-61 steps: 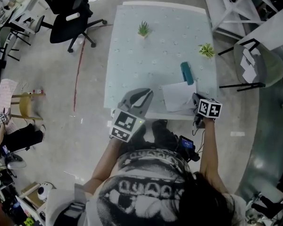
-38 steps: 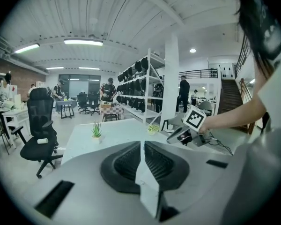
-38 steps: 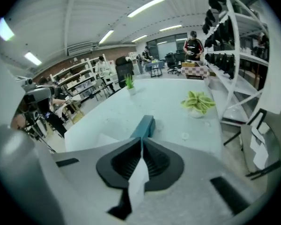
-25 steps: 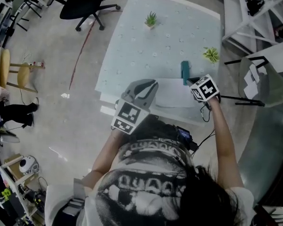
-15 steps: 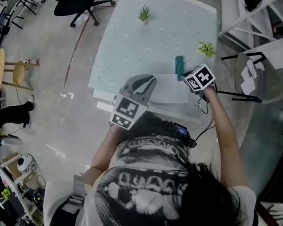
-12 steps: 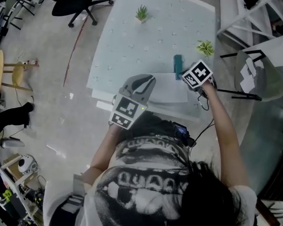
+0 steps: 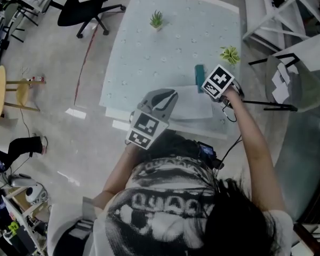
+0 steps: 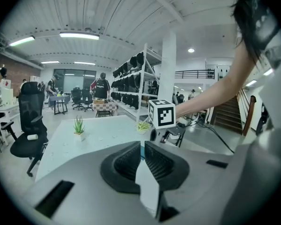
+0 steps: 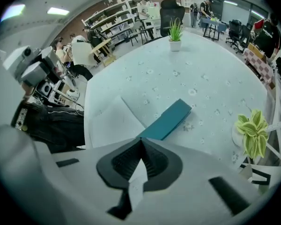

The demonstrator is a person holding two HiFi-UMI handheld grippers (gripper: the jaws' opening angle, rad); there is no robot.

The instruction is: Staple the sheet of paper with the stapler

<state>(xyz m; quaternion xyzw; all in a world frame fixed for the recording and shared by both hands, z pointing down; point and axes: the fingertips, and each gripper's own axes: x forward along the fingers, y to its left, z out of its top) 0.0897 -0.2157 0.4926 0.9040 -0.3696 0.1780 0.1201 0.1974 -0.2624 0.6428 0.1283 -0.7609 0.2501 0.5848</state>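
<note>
The stapler (image 7: 199,73), a slim teal bar, is lying flat on the pale, flower-dotted table (image 7: 149,57). Its long axis is running away from the person in the head view and slanting up to the right in the right gripper view. The sheet of paper (image 7: 189,104), plain white, is lying flat near the table's front edge, just on the person's side of the stapler, with one far corner reaching the stapler's near end; whether that corner is sitting inside the stapler's mouth is not showing.
</note>
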